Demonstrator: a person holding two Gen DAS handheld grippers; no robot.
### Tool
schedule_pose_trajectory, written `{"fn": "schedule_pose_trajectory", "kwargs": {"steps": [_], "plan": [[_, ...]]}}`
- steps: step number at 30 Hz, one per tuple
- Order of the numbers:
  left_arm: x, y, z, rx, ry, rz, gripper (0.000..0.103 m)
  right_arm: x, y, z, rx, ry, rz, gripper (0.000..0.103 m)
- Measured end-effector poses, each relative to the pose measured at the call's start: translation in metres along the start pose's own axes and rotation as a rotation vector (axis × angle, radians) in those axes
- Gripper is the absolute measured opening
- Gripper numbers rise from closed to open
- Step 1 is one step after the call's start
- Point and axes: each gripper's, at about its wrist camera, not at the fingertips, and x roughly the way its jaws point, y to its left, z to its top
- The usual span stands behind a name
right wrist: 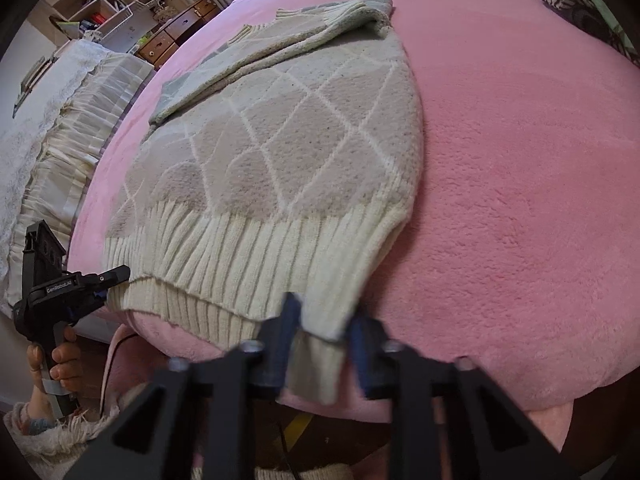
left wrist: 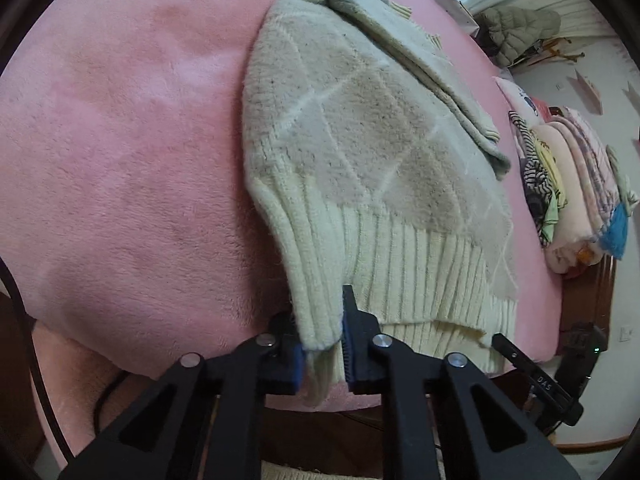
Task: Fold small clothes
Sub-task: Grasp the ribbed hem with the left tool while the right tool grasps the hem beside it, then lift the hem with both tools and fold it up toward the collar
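The left tongs (left wrist: 322, 344) pinch one lower corner of the sweater (left wrist: 360, 152), its ribbed hem bunched between nearly closed pads, and the right tongs (right wrist: 320, 340) likewise clamp the other hem corner, cloth filling the narrow gap. The sweater lies spread on the pink blanket (right wrist: 520, 200) of the bed, sleeves folded across its top in the upper middle of both frames, hem hanging just over the bed's near edge at the bottom. The knit is thick and springy, so a shallow bite could let a corner slip free mid-lift, and uneven pulling would likely skew the fold or drag the tucked sleeves loose. Open blanket lies left of the sweater in the left view; the clothes pile (left wrist: 568, 184) sits at that frame's right edge, well apart
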Motion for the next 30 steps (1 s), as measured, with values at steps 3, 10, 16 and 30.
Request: {"fn": "schedule_pose_trajectory", "kwargs": {"steps": [3, 10, 16, 30], "plan": [[-0.012, -0.022, -0.004, 0.119, -0.046, 0.117, 0.007, -0.008, 0.014, -0.003, -0.086, -0.029, -0.088, 0.012], [-0.042, -0.035, 0.001, 0.187, -0.122, 0.239, 0.006, -0.035, 0.013, -0.006, -0.13, -0.08, -0.107, 0.008], [-0.021, -0.007, 0.001, 0.108, -0.06, 0.241, 0.006, -0.018, -0.002, -0.015, -0.086, -0.026, -0.098, 0.007], [-0.019, 0.016, 0.002, 0.038, -0.035, 0.132, 0.034, 0.002, 0.0, -0.004, -0.03, 0.024, -0.053, 0.038]]}}
